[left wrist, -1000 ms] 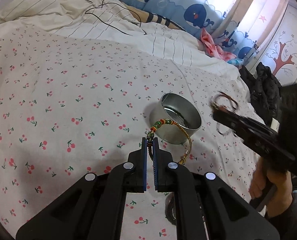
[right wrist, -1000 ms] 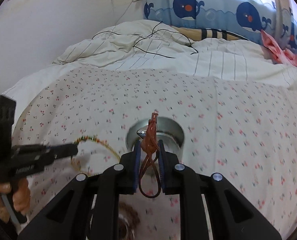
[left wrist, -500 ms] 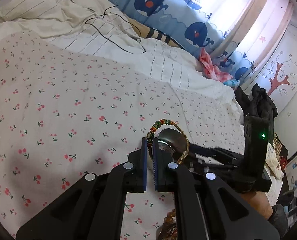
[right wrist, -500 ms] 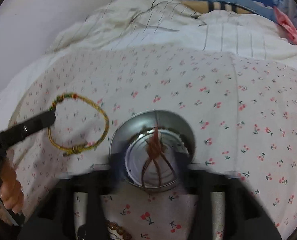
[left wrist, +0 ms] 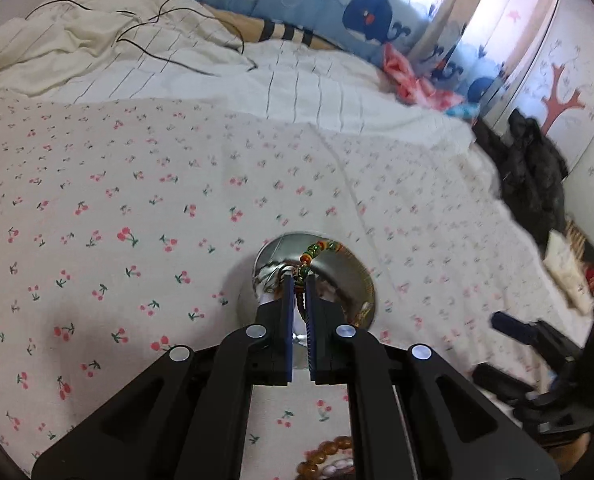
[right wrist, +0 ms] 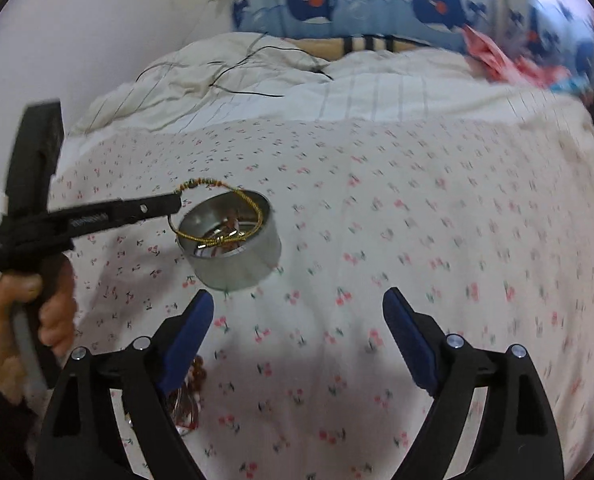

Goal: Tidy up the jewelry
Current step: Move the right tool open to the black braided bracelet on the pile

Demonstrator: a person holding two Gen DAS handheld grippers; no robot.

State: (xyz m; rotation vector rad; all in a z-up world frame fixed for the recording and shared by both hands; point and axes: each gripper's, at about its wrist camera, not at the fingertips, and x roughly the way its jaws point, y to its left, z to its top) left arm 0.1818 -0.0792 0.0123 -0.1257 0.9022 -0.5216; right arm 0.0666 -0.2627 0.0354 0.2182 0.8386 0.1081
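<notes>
Your left tongs (right wrist: 179, 204) pinch the gold cord bracelet with coloured beads (right wrist: 221, 216) over the round silver tin (right wrist: 233, 248), left of centre. Your right tongs (right wrist: 297, 320) gape wide, holding nothing. Let go off-centre and it may catch the rim.

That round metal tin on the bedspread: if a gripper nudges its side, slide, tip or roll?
Probably slides or rocks rather than rolls: the tin stands upright, open end up, on its flat base. The soft cherry-print bedspread gives poor footing, so a high push might tip it. It looks thin-walled and light, holding only a reddish cord bracelet.
</notes>
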